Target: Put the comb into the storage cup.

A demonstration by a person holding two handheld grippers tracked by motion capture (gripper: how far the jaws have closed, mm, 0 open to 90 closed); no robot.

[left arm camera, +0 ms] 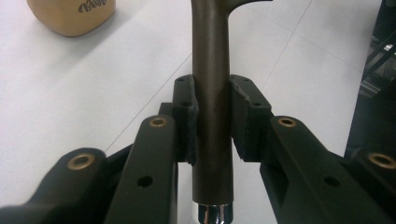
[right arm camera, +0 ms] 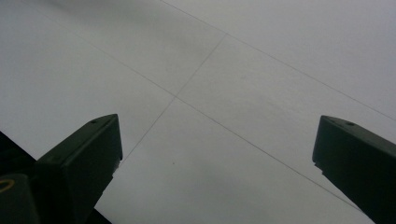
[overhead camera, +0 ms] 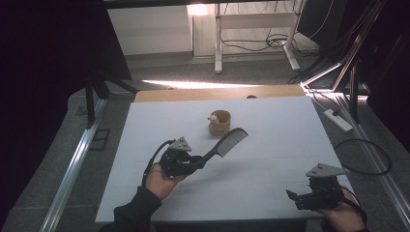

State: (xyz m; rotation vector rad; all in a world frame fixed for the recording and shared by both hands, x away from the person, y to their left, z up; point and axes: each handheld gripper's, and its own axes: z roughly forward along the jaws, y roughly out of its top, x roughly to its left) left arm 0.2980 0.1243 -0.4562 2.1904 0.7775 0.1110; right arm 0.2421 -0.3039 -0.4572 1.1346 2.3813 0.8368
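Observation:
My left gripper is shut on the handle of a dark comb, which sticks up and to the right, lifted off the white table. In the left gripper view the comb's handle runs straight up between the two pads, and both pads press on it. A small tan cup stands on the table beyond the comb, and the same cup sits at the top left of the left gripper view. My right gripper rests near the table's front right corner, its jaws wide apart over bare table with nothing between them.
A wooden board edge lines the table's far side. A white power strip and a looped black cable lie on the floor to the right. Metal rails run along both sides of the table.

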